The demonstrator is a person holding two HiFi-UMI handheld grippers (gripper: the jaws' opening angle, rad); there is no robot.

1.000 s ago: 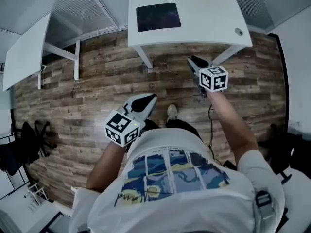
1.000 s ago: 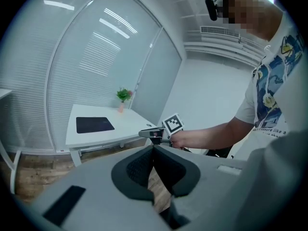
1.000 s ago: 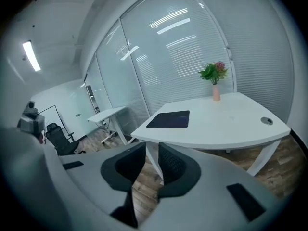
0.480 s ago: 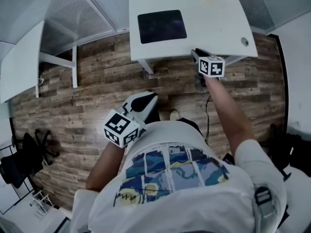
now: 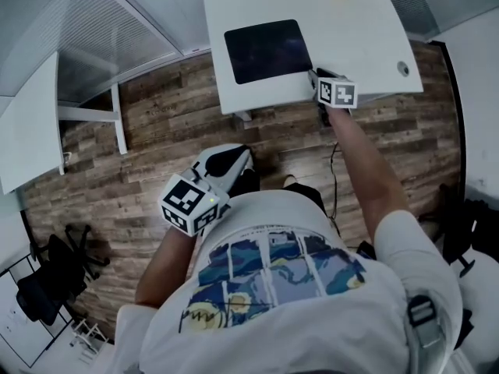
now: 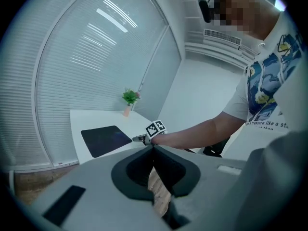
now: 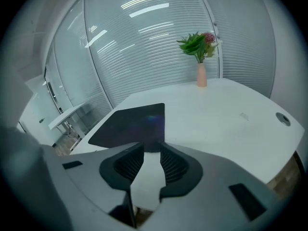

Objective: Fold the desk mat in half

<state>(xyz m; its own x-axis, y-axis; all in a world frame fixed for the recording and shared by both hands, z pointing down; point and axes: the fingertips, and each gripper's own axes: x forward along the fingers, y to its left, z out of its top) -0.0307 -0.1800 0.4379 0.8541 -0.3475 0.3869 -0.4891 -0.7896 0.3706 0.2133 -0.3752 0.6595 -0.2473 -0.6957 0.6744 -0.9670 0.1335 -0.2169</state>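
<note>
A dark, rectangular, soft-looking desk mat (image 5: 267,50) lies flat and unfolded on the left half of a white rectangular desk (image 5: 359,37), its near edge close to the desk's front edge. In the right gripper view, the mat's (image 7: 132,124) nearest corner runs in behind the jaws, so it cannot be told whether that gripper touches it. In the head view, the marker cube covers most of the right gripper (image 5: 318,76), which sits at the desk's front edge just beside the mat's near right corner. Its own view shows the right gripper (image 7: 148,146) with jaws standing well apart, having just been opening, with only bare white desktop in the gap between them and nothing held. The left gripper (image 5: 238,158) hangs back near the person's torso, over the brown wood-plank floor (image 5: 171,123) and well apart from the desk. Seen along its jaws, the left gripper (image 6: 154,148) has its tips together and grips nothing, a sliver of floor showing below them. A slim pink vase of green leaves (image 7: 201,75) stands at the desk's far side, cut off by the top edge in the head view. A small round cable hole (image 5: 403,68) marks the desk's right end. A second white table (image 5: 31,123) stands to the left, only partly in view.
</note>
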